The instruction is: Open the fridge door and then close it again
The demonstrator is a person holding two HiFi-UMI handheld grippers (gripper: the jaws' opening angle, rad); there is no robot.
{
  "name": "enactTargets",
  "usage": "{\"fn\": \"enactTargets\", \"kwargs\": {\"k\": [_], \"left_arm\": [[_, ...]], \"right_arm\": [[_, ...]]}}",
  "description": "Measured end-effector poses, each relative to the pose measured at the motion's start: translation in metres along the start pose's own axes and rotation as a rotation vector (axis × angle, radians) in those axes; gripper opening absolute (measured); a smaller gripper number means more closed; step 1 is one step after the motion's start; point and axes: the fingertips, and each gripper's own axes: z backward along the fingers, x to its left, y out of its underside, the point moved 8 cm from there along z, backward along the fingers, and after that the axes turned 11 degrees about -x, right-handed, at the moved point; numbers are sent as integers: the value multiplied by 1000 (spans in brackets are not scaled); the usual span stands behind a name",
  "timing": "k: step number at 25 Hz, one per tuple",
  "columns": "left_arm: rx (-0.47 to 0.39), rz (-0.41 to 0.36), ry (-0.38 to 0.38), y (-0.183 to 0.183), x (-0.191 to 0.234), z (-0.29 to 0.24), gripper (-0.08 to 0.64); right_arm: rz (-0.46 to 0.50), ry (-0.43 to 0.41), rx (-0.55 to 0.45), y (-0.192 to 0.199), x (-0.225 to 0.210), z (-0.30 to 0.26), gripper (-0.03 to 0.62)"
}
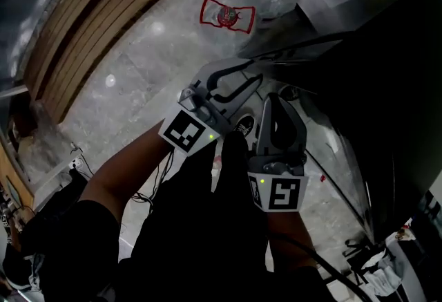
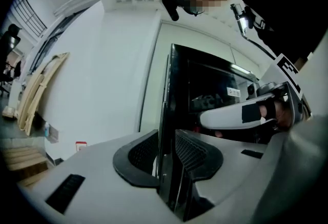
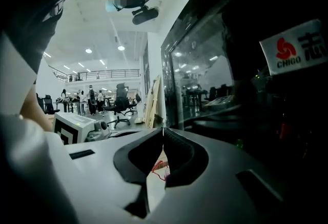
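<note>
The fridge point(image 1: 387, 79) is a tall black cabinet with a glass door, on the right of the head view. My left gripper point(image 1: 243, 86) points level at it. In the left gripper view the jaws of my left gripper point(image 2: 166, 138) stand apart, with the door's dark vertical edge point(image 2: 166, 89) between the pads. My right gripper point(image 1: 275, 106) hangs just right of it, close to the glass. The tips of my right gripper point(image 3: 163, 130) meet and hold nothing. The glass door point(image 3: 215, 74) fills the right half of that view and carries a white sticker point(image 3: 300, 46).
Two red-labelled water bottles point(image 1: 228, 15) lie on the marble floor beyond the grippers. A slatted wooden panel point(image 1: 103, 17) lies at far left, and cables point(image 1: 76, 162) trail at lower left. Wooden pallets point(image 2: 38, 89) lean on the white wall. An office chair point(image 3: 120, 100) stands far behind.
</note>
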Motion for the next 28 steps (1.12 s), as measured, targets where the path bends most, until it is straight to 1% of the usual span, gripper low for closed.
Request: {"fn": "enactTargets", "kwargs": {"k": [2, 4, 8, 11, 15, 18, 23, 25, 28], "left_arm": [[-11, -46, 85, 5, 1, -8, 111], [-17, -64, 132, 7, 1, -14, 122], [-14, -63, 171, 11, 2, -15, 134], [-6, -69, 210, 9, 5, -15, 139], [-6, -102, 237, 7, 6, -16, 140], [-2, -94, 248, 7, 7, -17, 140], [-40, -101, 245, 2, 13, -23, 140], [-49, -105, 262, 1, 12, -26, 140], [-55, -85, 281, 0, 10, -27, 142]], "right_arm": [[5, -1, 0, 9, -1, 2, 17], [4, 1, 8, 18, 1, 6, 17], [-26, 14, 31, 30, 6, 12, 17], [-37, 19, 37, 30, 8, 13, 17], [-32, 23, 40, 27, 5, 10, 17], [-34, 29, 44, 26, 3, 6, 17], [-40, 30, 54, 28, 4, 1, 17], [-44, 31, 49, 30, 5, -1, 16], [-42, 33, 49, 29, 8, -1, 17]]}}
